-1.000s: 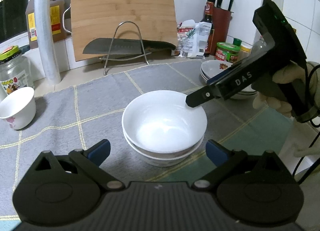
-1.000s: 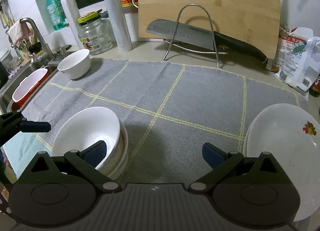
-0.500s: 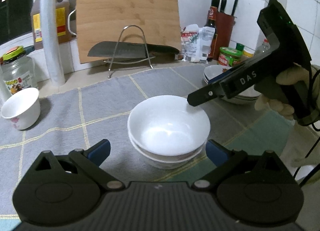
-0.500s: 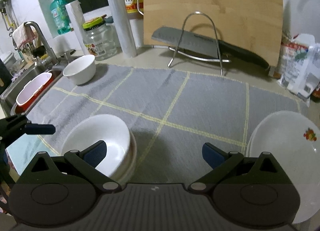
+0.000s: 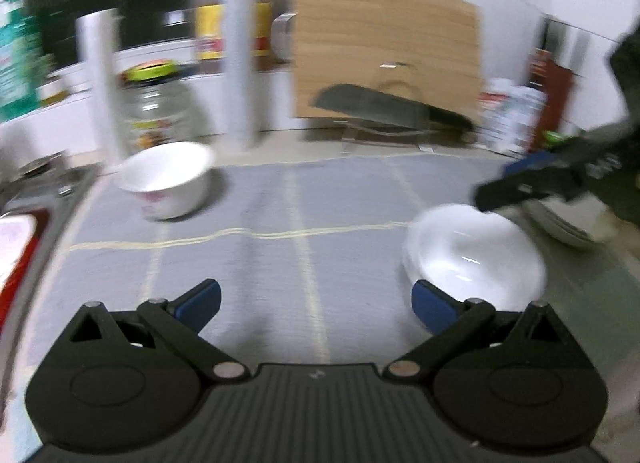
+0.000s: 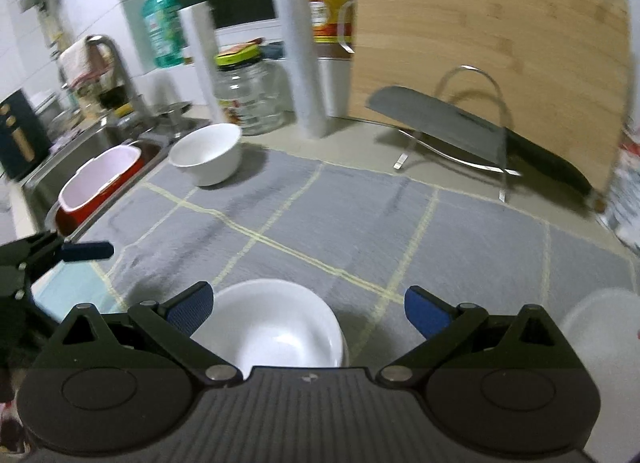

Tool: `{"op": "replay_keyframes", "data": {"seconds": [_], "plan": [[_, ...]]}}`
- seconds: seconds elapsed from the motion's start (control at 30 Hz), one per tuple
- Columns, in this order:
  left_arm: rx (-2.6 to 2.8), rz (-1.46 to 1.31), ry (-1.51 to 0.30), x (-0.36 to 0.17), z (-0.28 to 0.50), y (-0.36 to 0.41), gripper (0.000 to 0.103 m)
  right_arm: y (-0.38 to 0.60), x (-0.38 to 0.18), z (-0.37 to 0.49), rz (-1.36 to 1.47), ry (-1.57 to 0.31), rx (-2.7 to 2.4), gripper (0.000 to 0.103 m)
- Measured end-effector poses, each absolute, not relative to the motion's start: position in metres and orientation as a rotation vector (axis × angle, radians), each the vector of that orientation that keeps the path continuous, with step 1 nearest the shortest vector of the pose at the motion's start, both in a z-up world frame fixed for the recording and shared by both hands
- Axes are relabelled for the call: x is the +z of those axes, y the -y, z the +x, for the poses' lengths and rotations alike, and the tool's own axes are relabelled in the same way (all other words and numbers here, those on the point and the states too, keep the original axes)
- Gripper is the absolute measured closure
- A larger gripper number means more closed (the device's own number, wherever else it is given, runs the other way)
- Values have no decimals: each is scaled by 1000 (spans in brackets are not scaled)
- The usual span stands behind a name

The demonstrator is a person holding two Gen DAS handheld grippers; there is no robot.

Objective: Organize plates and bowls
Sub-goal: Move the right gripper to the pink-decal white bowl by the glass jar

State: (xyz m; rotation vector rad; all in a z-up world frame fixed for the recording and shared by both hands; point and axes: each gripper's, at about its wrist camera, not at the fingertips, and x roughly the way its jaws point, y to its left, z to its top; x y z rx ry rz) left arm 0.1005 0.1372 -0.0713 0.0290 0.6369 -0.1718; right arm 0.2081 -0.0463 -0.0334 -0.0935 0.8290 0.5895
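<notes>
Both hand-held grippers released: left [image 5: 316,305], right [image 6: 306,311]; grey mat [image 6: 360,223] middle bare, stacked bowls [image 6: 280,327] seemingly near front edge

Glossy white bowl [image 6: 276,327], matt woven cloth mat [image 6: 360,223] (grey), wooden board [image 6: 492,47]

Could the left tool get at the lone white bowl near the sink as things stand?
Probably yes. The left tool is open and empty, and only bare grey mat lies between it and the lone white bowl; the stacked bowls sit off to its right.
</notes>
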Motion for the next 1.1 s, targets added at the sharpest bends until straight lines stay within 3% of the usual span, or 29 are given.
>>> {"op": "replay_keyframes", "data": {"seconds": [1.1], "plan": [[86, 23, -564, -108, 236, -212, 2, -88, -6, 303, -216, -798, 763, 0]]}}
